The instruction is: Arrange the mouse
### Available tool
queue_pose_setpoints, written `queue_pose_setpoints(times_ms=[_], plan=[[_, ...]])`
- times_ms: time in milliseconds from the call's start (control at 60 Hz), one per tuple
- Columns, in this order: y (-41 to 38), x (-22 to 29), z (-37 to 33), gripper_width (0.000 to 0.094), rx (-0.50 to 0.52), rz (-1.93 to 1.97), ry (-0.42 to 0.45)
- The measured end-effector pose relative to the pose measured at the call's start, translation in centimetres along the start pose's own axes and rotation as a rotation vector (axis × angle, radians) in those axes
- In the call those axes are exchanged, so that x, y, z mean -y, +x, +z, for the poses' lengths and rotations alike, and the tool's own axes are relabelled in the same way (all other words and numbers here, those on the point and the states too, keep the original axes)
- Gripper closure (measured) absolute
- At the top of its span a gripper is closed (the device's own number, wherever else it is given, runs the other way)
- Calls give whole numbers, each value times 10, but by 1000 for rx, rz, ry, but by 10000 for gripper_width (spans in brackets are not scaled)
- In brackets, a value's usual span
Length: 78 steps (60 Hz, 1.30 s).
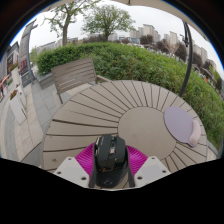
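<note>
gripper view: mouse in the fingers, pad off ahead and to the right

i see the mouse (111,160) sitting right between my gripper's (111,166) two fingers, low over the near edge of the round slatted table (95,115). the magenta pads (86,158) press in against its flanks on both sides, so i judge the fingers are closed narrow on it and carrying it, though its underside is hidden and i can't tell whether it also rests on the wood. its long axis runs straight along the fingers, nose pointing away from me across the table.

the relation that matters: the round mouse mat (179,125) lies beyond the fingers and well to the right, near the table's far right rim, apart from the mouse. so the coming move, as i read it, is a forward carry with a clear swing right, then a set-down on that mat.

beyond the table there is a bench (75,73) and a hedge (150,62).
</note>
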<state>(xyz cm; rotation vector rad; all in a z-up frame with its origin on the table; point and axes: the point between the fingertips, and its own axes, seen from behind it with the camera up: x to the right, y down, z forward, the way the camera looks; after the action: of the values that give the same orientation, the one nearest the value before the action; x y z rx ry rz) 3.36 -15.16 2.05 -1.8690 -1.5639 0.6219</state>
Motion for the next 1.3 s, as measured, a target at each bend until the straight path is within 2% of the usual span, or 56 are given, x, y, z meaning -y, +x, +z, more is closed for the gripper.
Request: queue_pose_setpoints(times_ms=[183, 317, 400, 517, 700, 750, 817, 850, 883, 933, 1083, 1217, 1300], plan=[[64, 82, -45, 485, 37, 4, 65], [160, 137, -31, 487, -12, -23, 119], [218, 148, -2, 487, -54, -29, 113], [286, 136, 48, 486, -89, -34, 84], [342, 76, 117, 463, -101, -59, -6], [346, 62, 126, 428, -94, -37, -40], [347, 63, 124, 363, -89, -19, -33], [351, 61, 119, 249, -106, -6, -51], [357, 64, 110, 76, -134, 6, -56], [356, 70, 91, 103, -138, 19, -45], [321, 74, -9, 87, -46, 54, -51], [308, 52, -109, 80, -46, 37, -89], [288, 38, -159, 85, 5, 34, -90]])
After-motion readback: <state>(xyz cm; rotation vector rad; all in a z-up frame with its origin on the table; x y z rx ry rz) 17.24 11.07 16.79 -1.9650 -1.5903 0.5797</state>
